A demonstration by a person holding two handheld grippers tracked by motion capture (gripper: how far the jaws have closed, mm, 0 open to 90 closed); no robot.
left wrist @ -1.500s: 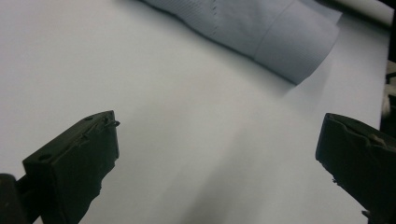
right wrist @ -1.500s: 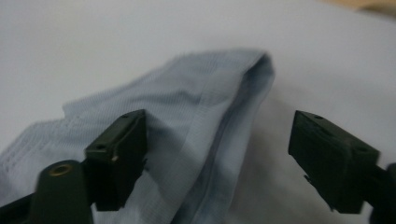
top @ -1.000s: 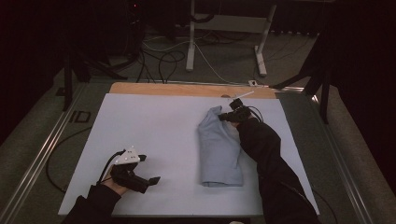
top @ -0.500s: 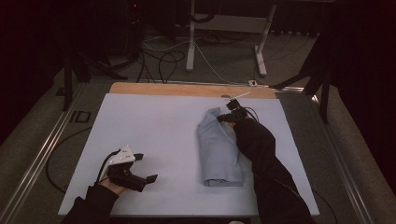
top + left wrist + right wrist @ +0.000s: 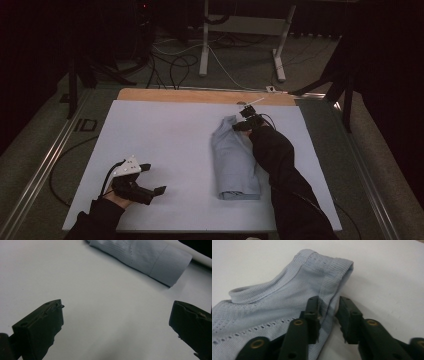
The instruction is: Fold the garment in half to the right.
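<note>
Right tongs [image 5: 329, 315] moved inward, pinching garment [image 5: 287, 297].

Pale blue folded knit garment [image 5: 147, 257] cropped by the top edge in the left gripper view — far end unseen. Right side covered by a dark sleeve [image 5: 280, 165] from above. Right black tongs [image 5: 328, 315] blurred — actual grip on the fabric unclear.

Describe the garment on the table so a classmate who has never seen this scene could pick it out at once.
Start at the white table cover and look right of its middle. There lies a pale blue knitted garment, folded into a long narrow bundle running away from the person. The right gripper has its jaws around the garment's far ribbed edge, while the left gripper stands apart, open.
</note>
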